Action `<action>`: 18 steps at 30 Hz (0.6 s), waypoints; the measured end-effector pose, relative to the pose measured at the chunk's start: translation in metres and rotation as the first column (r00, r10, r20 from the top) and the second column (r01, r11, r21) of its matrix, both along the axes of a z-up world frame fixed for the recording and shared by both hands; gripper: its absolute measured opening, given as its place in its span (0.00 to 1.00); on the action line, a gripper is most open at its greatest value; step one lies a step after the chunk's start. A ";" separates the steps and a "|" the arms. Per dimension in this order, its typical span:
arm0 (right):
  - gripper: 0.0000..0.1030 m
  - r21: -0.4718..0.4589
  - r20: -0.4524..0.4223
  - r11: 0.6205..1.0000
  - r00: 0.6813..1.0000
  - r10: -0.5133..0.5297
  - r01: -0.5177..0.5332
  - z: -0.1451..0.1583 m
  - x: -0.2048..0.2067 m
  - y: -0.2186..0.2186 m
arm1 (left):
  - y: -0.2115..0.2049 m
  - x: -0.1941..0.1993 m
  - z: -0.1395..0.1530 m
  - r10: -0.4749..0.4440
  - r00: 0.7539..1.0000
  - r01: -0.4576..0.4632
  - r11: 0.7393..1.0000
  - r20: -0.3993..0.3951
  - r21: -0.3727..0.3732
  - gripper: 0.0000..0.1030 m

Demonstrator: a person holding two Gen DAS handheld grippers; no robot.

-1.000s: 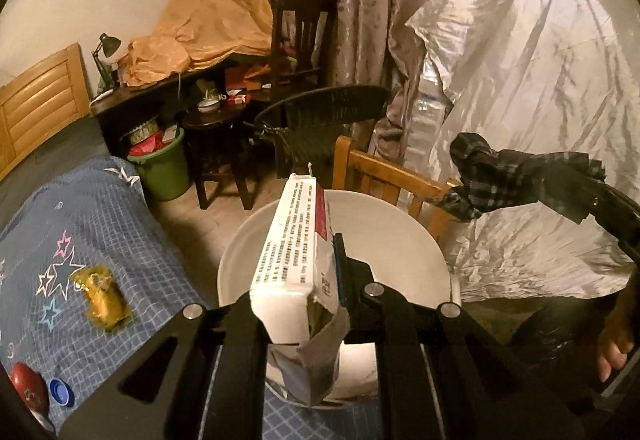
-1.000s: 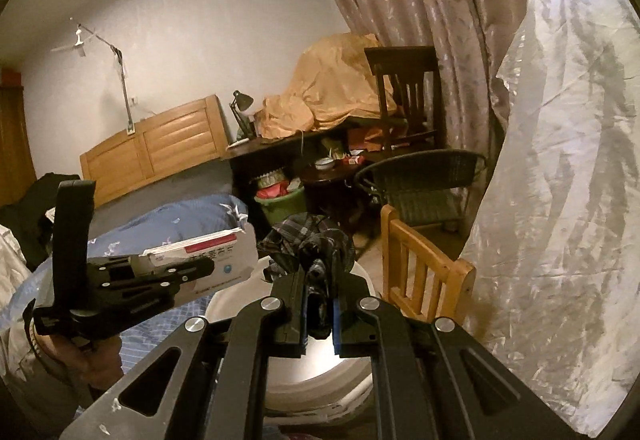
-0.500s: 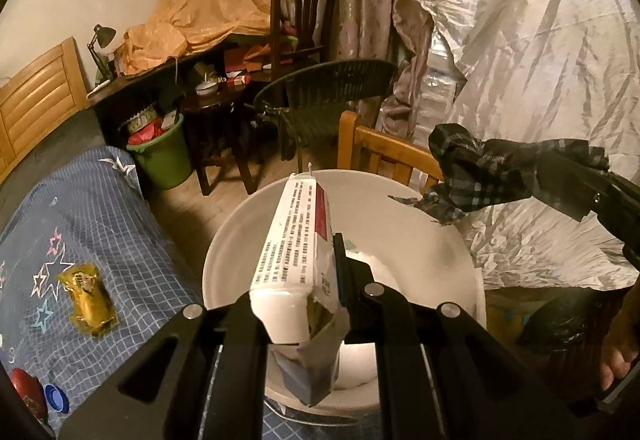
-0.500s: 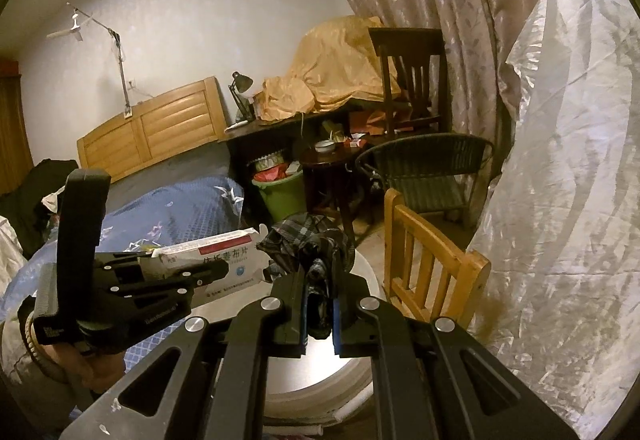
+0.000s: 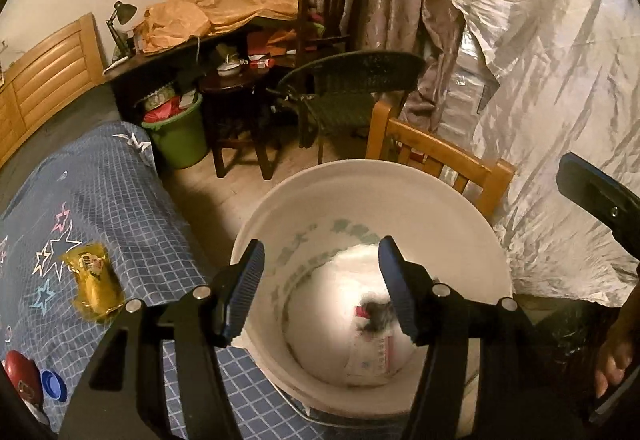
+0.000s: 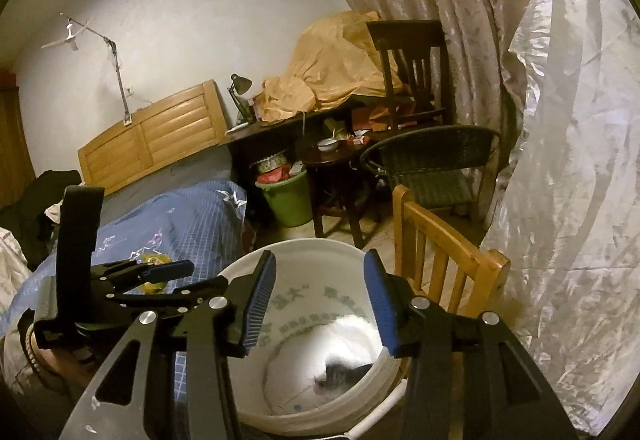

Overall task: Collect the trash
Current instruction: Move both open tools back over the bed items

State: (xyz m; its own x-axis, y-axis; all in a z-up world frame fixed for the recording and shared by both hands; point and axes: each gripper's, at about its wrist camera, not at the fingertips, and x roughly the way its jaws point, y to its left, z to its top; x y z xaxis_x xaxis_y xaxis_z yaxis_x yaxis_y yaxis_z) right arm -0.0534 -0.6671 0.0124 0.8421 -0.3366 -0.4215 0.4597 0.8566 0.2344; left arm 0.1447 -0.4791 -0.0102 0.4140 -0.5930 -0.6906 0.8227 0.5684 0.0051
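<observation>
A white bucket stands beside the bed, also in the right wrist view. At its bottom lie a white carton and a dark plaid cloth, the cloth also in the right wrist view. My left gripper is open and empty above the bucket. My right gripper is open and empty above the bucket too. A yellow wrapper, a red object and a blue cap lie on the blue bed cover.
A wooden chair stands just behind the bucket. A silver plastic sheet hangs at the right. A green bin, a dark stool, a wicker chair and a cluttered desk lie further back.
Both grippers opened. The carton left my left gripper and the plaid cloth left my right gripper; both now lie in the bucket. Both grippers moved closer over the bucket.
</observation>
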 end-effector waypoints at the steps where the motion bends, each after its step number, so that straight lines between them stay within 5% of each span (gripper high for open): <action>1: 0.46 -0.004 0.000 1.000 1.000 -0.002 0.002 0.000 -0.002 0.001 | 0.002 -0.001 0.000 0.004 1.000 -0.004 1.000 0.002 -0.002 0.55; 5: 0.46 -0.014 0.009 1.000 1.000 -0.009 0.010 0.002 -0.011 0.007 | 0.009 -0.003 -0.001 0.027 1.000 -0.027 1.000 0.008 -0.007 0.57; 11: 0.46 -0.036 0.071 0.999 0.997 -0.032 0.035 0.003 -0.026 0.028 | 0.044 -0.019 0.007 0.142 0.980 -0.136 0.989 0.142 -0.055 0.65; 16: 0.54 -0.109 0.164 0.990 0.984 -0.072 0.090 0.001 -0.037 0.065 | 0.097 -0.030 0.016 0.291 0.920 -0.268 0.956 0.261 -0.121 0.74; 18: 0.65 -0.160 0.221 0.979 0.971 -0.087 0.124 -0.001 -0.041 0.085 | 0.116 -0.031 0.019 0.329 0.899 -0.301 0.944 0.288 -0.136 0.78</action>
